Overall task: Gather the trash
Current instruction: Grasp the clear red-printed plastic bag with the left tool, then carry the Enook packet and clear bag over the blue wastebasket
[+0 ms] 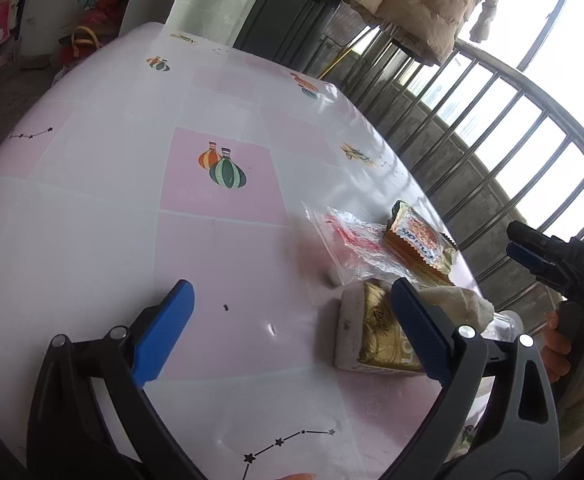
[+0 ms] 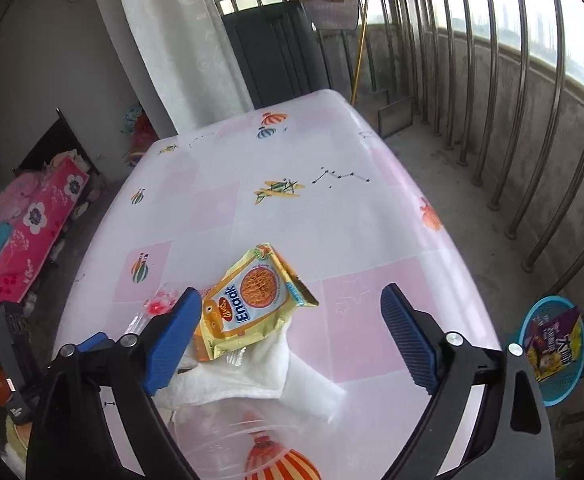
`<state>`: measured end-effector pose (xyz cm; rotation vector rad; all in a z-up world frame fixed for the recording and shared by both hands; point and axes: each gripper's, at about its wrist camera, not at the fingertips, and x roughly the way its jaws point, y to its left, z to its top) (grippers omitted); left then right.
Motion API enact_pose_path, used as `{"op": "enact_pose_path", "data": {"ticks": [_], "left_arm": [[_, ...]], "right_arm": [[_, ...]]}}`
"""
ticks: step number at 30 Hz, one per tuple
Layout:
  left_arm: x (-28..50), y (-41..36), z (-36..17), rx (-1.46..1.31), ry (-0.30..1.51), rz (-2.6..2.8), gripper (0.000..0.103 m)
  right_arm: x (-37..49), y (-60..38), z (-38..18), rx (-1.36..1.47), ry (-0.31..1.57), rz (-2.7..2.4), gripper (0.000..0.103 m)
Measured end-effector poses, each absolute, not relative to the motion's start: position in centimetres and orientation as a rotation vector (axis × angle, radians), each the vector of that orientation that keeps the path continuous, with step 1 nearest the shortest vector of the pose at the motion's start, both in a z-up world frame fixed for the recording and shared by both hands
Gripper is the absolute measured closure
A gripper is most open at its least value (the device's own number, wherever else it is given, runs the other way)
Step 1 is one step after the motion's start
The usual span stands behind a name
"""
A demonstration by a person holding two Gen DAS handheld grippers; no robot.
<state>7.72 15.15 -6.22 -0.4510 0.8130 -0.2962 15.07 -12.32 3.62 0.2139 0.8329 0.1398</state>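
A: Blue-padded left gripper [image 1: 288, 332] sits nearest the lens, jaws spread wide with nothing between them, over the glossy pink-and-white balloon-print tablecloth [image 1: 220, 240].

B: And the trash?

A: Going left to right in the left wrist view: a crinkled clear plastic bag with red print [image 1: 348, 240], a flat white-and-gold foil packet [image 1: 372, 332] partly behind the left gripper's right-hand pad, a yellow-orange snack wrapper [image 1: 420, 240], then a crumpled white tissue [image 1: 460, 300]. All are bunched together near the table's right edge.

B: The other claw?

A: Right gripper [image 2: 292, 332] also stands apart and empty, hovering above the wrapper and tissue. A clear plastic cup [image 2: 228, 448] lies just under it at the near edge. Off the table to the right, a round blue mesh basket [image 2: 548, 384] already holds a purple wrapper [image 2: 552, 344].

B: What might go wrong?

A: I'd judge the clear bag will slide on that slick cloth rather than pinch up. The pieces overlap, so grabbing one could drag another off the edge. The light cup could roll away if nudged.
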Motion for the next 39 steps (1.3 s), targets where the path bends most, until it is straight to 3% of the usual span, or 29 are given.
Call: {"op": "enact_pose_path", "data": {"ticks": [7, 13, 22, 31, 36, 39], "left_arm": [[7.9, 15.0, -6.2, -0.49, 0.809, -0.367, 0.009], [8.0, 15.0, -3.9, -0.502, 0.727, -0.428, 0.009], [10.3, 11.3, -2.5, -0.294, 0.781, -0.417, 0.01], [14.1, 11.1, -5.3, -0.37, 0.972, -0.387, 0.057], [14.2, 11.3, -5.6, -0.403, 0.977, -0.392, 0.069], [13.9, 11.6, -5.2, -0.424, 0.948, -0.385, 0.082]], "right_arm": [[13.7, -13.0, 2.8, 0.205, 0.824, 0.153, 0.008], [15.2, -14.7, 1.4, 0.416, 0.887, 0.253, 0.009], [19.4, -14.8, -3.7, 0.604, 1.084, 0.266, 0.032], [21.0, -14.5, -5.3, 0.63, 1.099, 0.27, 0.054], [20.9, -14.1, -5.3, 0.614, 1.105, 0.277, 0.073], [20.7, -14.1, -5.4, 0.636, 1.096, 0.292, 0.082]]}}
